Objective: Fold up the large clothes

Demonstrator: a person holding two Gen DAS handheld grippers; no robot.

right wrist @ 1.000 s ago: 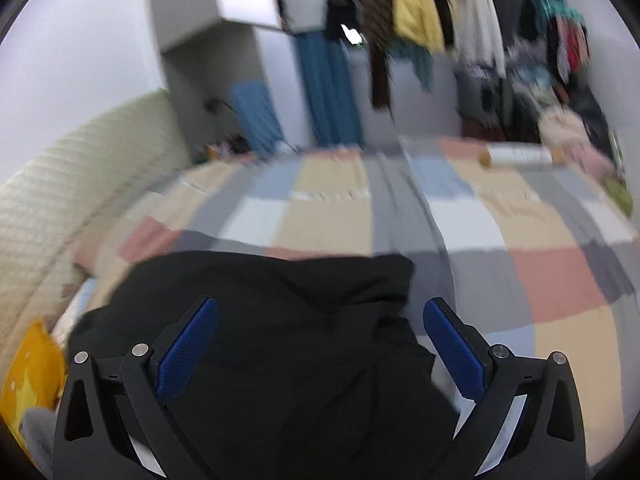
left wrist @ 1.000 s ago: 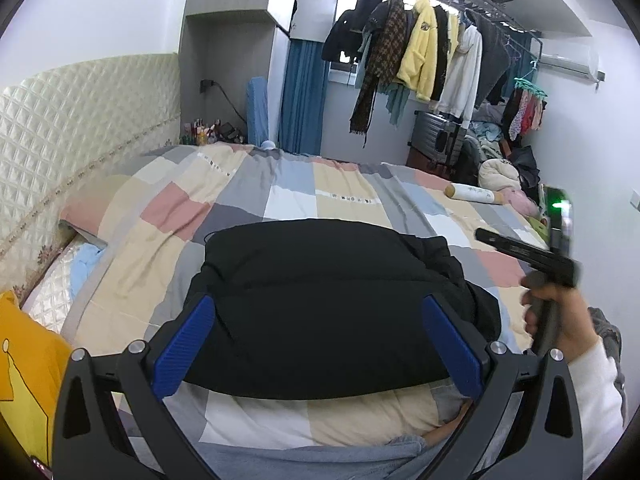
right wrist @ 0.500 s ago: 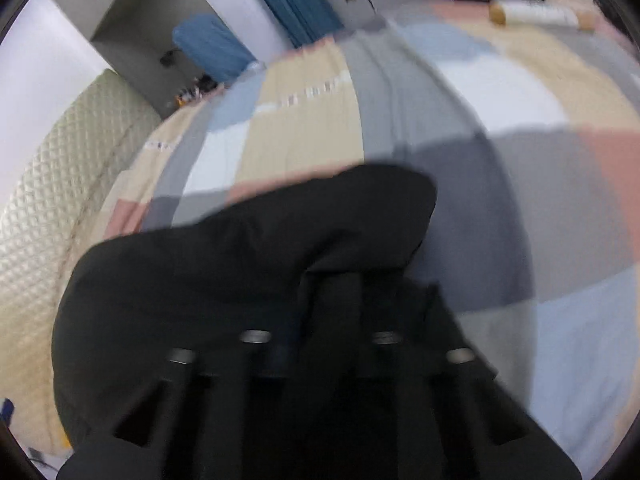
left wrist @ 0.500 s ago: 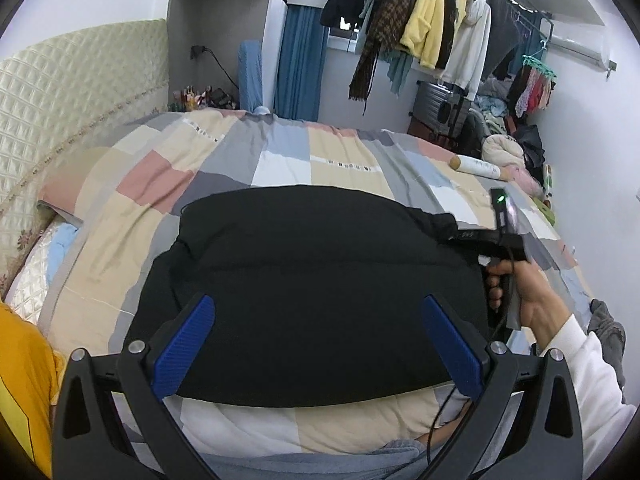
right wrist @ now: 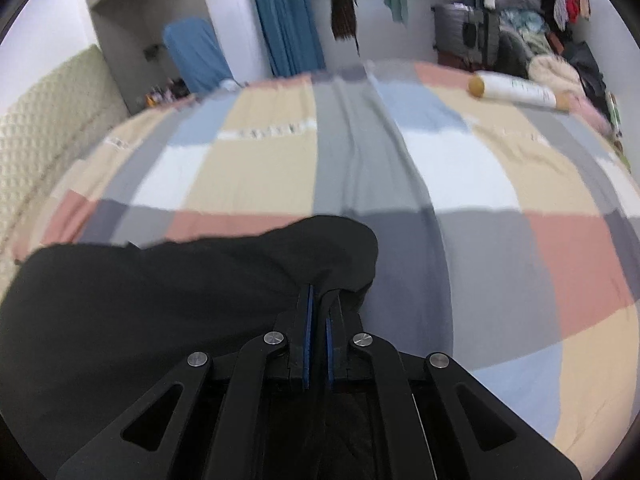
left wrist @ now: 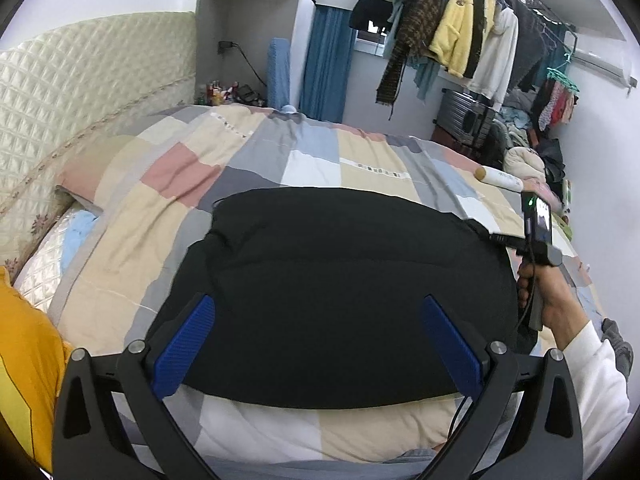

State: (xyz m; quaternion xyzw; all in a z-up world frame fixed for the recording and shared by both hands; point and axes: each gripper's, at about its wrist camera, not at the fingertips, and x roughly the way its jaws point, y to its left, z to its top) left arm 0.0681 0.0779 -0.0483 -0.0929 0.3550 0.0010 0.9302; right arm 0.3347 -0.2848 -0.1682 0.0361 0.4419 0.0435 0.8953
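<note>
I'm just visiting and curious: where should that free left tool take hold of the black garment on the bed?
Probably the black garment's near-left edge, where it lies thin on the patchwork quilt, coming in low from the person's side. The left gripper hovers open over it, while the right gripper already pinches the far-right corner.

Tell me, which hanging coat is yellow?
The fluffy yellow coat in the middle of the rail, between the brown checked one and the white one.
</note>
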